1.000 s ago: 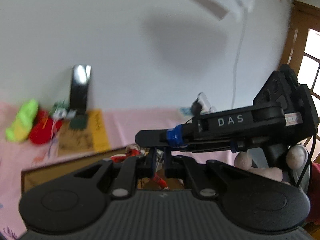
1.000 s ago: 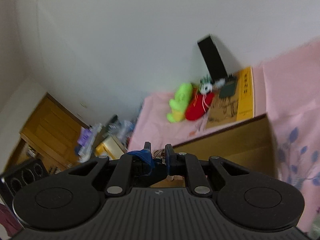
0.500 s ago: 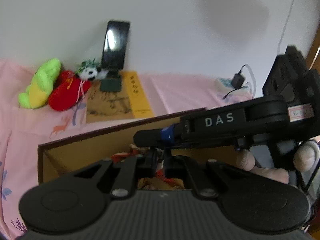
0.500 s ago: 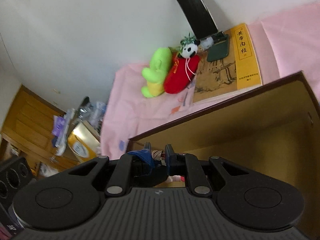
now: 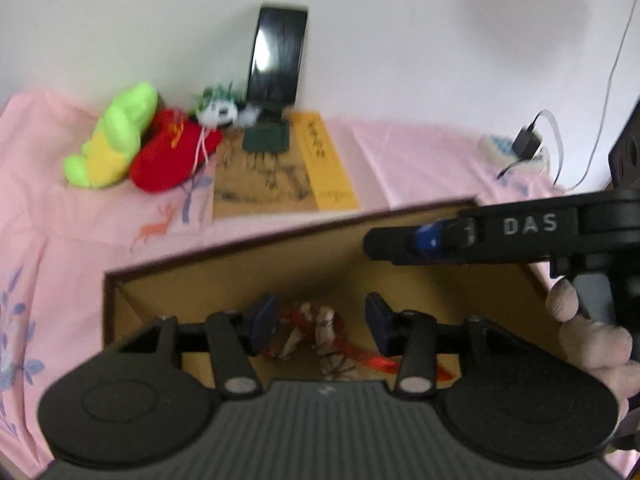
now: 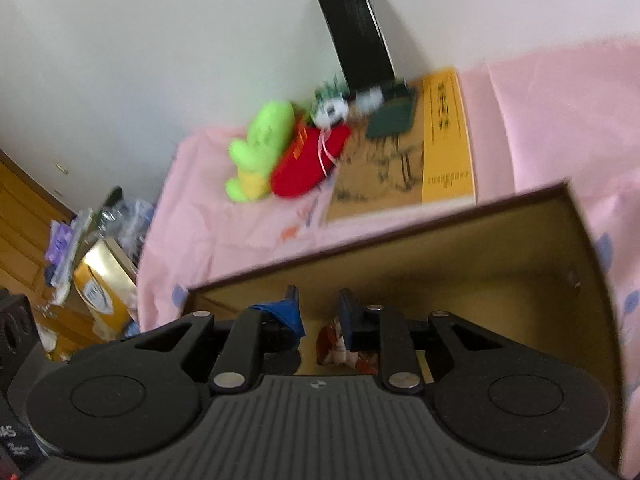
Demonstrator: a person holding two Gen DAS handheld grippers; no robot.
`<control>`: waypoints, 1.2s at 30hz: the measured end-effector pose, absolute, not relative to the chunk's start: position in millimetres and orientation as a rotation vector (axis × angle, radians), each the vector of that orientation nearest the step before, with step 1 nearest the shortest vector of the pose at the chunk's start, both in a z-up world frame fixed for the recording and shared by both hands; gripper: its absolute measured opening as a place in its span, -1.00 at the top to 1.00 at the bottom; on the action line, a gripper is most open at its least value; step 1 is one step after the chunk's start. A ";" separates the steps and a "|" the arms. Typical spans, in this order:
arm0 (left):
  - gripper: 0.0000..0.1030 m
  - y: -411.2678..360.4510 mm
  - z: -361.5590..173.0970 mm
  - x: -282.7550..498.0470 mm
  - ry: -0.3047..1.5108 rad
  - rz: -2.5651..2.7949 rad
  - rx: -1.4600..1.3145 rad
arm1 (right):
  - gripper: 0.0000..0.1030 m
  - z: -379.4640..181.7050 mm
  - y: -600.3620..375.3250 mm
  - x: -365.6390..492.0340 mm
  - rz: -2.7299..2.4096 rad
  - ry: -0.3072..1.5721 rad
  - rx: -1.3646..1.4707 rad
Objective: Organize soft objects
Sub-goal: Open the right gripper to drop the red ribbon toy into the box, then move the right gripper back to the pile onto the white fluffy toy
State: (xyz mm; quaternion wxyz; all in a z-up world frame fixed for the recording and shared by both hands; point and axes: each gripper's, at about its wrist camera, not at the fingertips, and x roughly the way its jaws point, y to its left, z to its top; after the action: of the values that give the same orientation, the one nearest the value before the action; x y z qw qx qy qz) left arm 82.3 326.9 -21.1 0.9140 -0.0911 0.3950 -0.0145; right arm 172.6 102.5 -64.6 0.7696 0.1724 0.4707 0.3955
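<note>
Fingers of the left gripper (image 5: 318,322) opening over an open brown cardboard box (image 5: 280,256), blue pads standing apart, pressing on nothing. Lying between and below them on the box floor: a red-and-cream soft toy bound with string (image 5: 324,332), possibly a small doll, too blurred to say for certain. Fingers of the right gripper (image 6: 318,314) opening too, a narrow gap between the pads, with the same toy showing just beneath the right pad (image 6: 346,318) inside the box, apparently not clamped. Reaching in from the right of the left view: the right gripper's black body marked DAS, held by a hand (image 5: 592,336). Resting beyond the box on the pink printed cloth (image 5: 400,160): a lime-green and yellow plush toy (image 5: 112,136) touching a red plush toy with white cord (image 5: 172,160), a small panda plush (image 5: 218,112) just beside them, a yellow-edged book (image 5: 288,168), and a black phone on a dark stand (image 5: 278,60) leaning against the white wall.
</note>
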 end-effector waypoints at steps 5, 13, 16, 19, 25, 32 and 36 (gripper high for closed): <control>0.11 296.8 23.6 55.4 0.702 -0.076 -0.151 | 0.89 -29.6 73.1 157.6 0.881 0.904 0.427; 0.08 207.9 52.2 16.9 0.634 -0.164 -0.062 | 0.89 1.8 17.0 110.5 0.885 0.751 0.426; 0.07 174.4 47.6 7.6 0.655 -0.182 -0.046 | 0.88 1.8 -10.5 96.4 0.876 0.730 0.454; 0.07 138.2 38.6 1.6 0.692 -0.223 -0.063 | 0.86 0.4 -41.9 86.1 0.866 0.713 0.468; 0.07 62.4 15.8 -5.5 0.764 -0.327 -0.080 | 0.84 -19.3 -119.0 77.0 0.779 0.749 0.470; 0.03 -27.9 -14.9 -4.1 0.845 -0.499 -0.075 | 0.78 -60.1 -222.4 67.8 0.609 0.864 0.484; 0.03 -75.9 -35.9 1.3 0.908 -0.578 -0.047 | 0.77 -86.6 -276.5 62.9 0.502 0.939 0.528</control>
State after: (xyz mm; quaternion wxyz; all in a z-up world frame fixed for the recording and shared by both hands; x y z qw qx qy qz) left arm 1.3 -75.9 -35.9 0.8584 -0.0225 0.4322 -0.2753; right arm 62.9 -276.5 -86.6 0.8286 0.2489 0.4423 0.2365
